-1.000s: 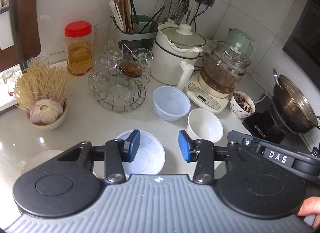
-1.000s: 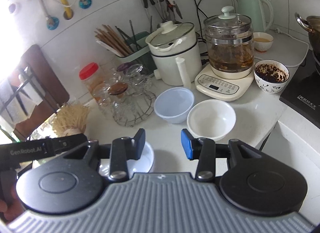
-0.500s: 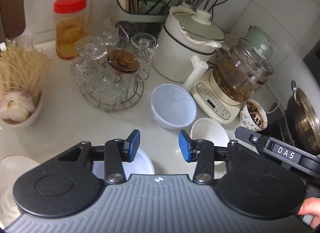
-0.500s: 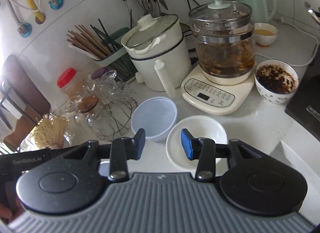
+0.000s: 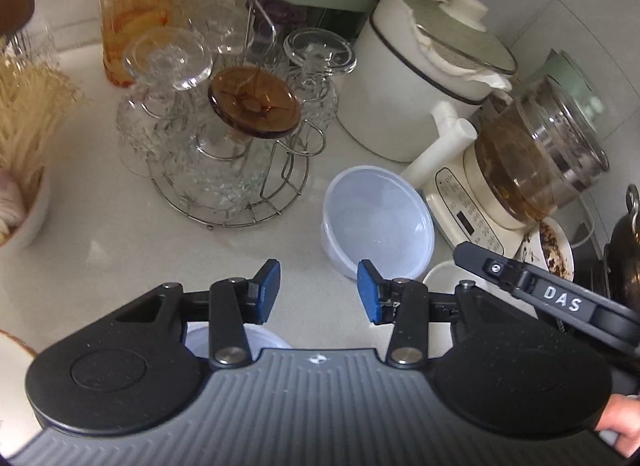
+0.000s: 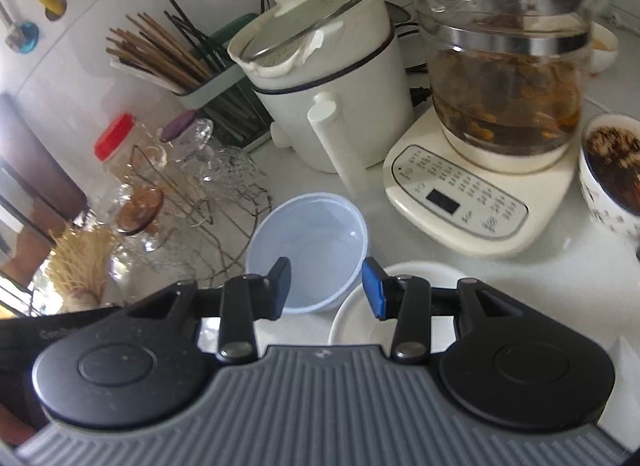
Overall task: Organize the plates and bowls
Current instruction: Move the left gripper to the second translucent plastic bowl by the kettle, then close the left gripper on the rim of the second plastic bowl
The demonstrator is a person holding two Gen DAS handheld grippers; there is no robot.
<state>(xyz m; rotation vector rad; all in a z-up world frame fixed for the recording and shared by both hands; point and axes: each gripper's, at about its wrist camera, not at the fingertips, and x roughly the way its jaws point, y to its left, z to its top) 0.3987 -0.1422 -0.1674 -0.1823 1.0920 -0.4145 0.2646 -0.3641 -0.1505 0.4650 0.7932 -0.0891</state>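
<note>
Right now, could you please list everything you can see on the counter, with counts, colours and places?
Plastic bowl: one, translucent bluish, mid-counter beside the rack.
White bowl: one, white, right of the plastic bowl, partly behind the right gripper.
Glass rack: one, wire, holding upturned clear glasses and one amber.
Jar: one, red lid, yellowish contents, back left.
Chopstick holder: one, green, by the wall.
Pot: one, white, glass lid.
Kettle: one, glass, on a cream base.
Patterned bowl: one, dark contents, far right.
Noodle bowl: one, white, far left.
Left gripper: jaws open, empty.
Right gripper: jaws open, empty.
</note>
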